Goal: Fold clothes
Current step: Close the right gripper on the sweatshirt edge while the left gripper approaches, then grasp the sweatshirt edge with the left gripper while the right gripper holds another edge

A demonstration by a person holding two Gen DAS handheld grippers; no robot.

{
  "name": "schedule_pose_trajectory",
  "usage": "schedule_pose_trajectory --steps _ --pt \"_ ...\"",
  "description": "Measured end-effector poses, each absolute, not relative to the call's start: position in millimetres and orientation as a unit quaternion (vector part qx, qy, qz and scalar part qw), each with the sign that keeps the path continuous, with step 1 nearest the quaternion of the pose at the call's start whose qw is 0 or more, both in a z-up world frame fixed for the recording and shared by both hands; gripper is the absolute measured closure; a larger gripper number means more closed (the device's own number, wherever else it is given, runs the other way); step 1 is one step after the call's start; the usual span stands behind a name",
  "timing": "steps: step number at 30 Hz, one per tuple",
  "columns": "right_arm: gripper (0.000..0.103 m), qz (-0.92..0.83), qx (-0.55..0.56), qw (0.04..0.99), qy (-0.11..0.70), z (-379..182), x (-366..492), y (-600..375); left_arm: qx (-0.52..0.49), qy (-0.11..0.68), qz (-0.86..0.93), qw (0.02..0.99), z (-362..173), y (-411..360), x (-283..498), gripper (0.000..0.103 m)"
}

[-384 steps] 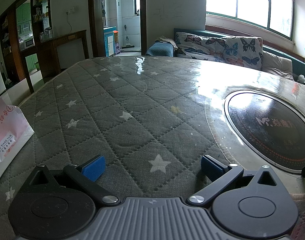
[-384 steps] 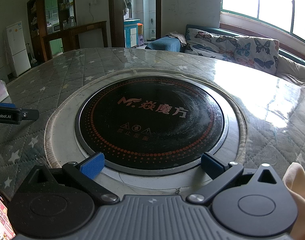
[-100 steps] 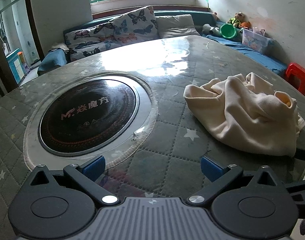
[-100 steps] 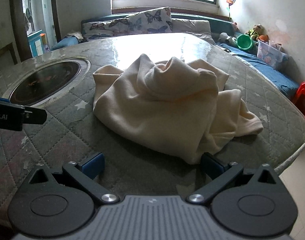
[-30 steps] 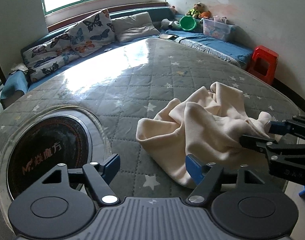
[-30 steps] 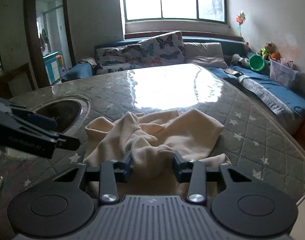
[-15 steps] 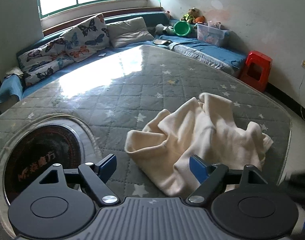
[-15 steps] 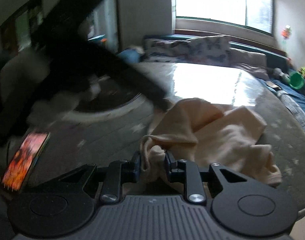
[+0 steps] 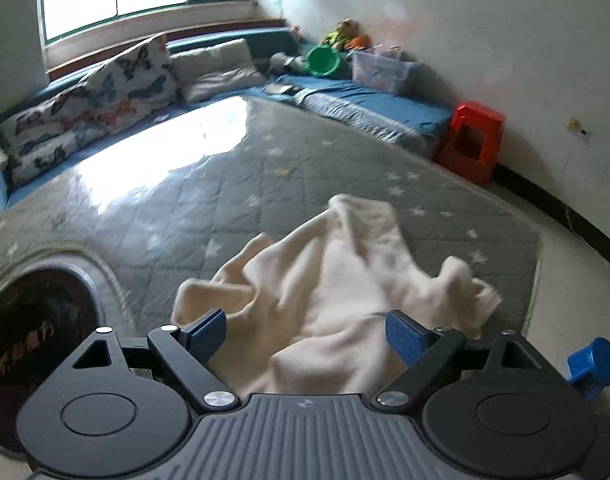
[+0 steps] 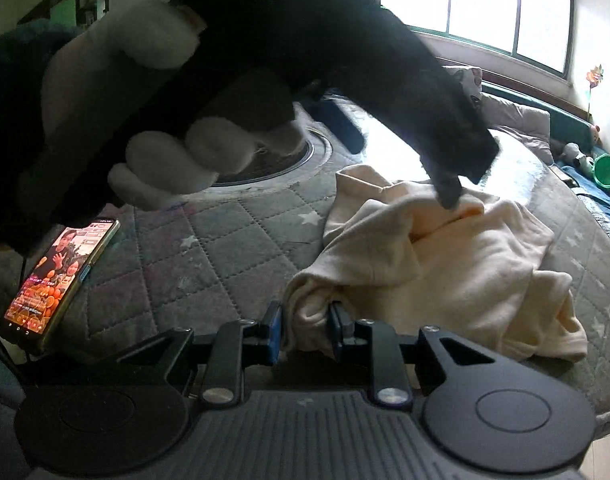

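Your right gripper [image 10: 303, 330] has just been closing and now pinches a bunched fold of the cream garment [image 10: 457, 264] between its blue pads [image 10: 273, 332]. Your left gripper [image 9: 306, 333] has just been opening — its jaws stand wide over the cloth, gripping nothing. The garment lies crumpled near the table's [image 9: 225, 200] rounded edge, beside the round inset hotplate [image 9: 33, 320]. A phone [image 10: 59, 276] sits at the near edge — screen lit.

Both wrist cameras look obliquely down, close over the table [image 9: 345, 168]; both views share the garment [image 10: 465, 264].
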State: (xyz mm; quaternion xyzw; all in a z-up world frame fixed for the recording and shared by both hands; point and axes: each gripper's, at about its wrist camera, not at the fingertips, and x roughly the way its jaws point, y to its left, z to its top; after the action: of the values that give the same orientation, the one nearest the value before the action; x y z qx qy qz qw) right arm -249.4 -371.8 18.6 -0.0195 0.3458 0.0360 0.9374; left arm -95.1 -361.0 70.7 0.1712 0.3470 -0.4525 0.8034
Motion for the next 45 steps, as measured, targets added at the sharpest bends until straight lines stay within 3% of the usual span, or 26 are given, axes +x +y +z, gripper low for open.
schedule_pose_trajectory --steps 2,4,6,9,14,23,32,35,39,45 --pt "0.08 0.038 -0.021 0.938 0.345 18.5 -249.9 -369.5 0.181 0.349 -0.461 0.795 66.1 -368.9 -97.3 0.021" --pt "0.08 0.038 -0.022 0.938 0.344 19.4 -250.3 -368.5 0.191 0.357 -0.466 0.787 58.5 -375.9 -96.3 0.045" --pt "0.08 0.038 -0.023 0.938 0.344 20.2 -251.1 -368.7 0.193 0.368 -0.469 0.78 51.3 -378.9 -92.2 0.081" --pt "0.08 0.039 -0.022 0.938 0.343 21.6 -252.4 -369.7 0.185 0.375 -0.458 0.785 45.7 -367.4 -79.6 0.094" --pt "0.07 0.052 0.002 0.937 0.344 26.7 -251.1 -374.9 0.168 0.365 -0.423 0.812 55.6 -324.8 -60.4 0.095" --pt "0.067 0.055 0.041 0.941 0.33 46.4 -233.4 -395.2 0.152 0.375 -0.351 0.845 61.1 -237.3 -43.5 0.096" --pt "0.067 0.033 0.051 0.939 0.339 35.8 -139.1 -403.9 0.145 0.399 -0.295 0.856 60.4 -160.6 -49.3 0.095" --pt "0.067 0.038 0.059 0.935 0.347 31.0 -102.8 -399.0 0.14 0.412 -0.293 0.852 58.1 -145.7 -48.2 0.089" --pt "0.067 0.034 0.061 0.933 0.354 25.7 -71.2 -393.9 0.145 0.396 -0.293 0.858 67.3 -140.3 -45.1 0.057" --pt "0.068 0.017 0.063 0.928 0.368 17.0 -59.2 -393.3 0.152 0.356 -0.324 0.863 91.8 -158.8 -37.4 0.056"
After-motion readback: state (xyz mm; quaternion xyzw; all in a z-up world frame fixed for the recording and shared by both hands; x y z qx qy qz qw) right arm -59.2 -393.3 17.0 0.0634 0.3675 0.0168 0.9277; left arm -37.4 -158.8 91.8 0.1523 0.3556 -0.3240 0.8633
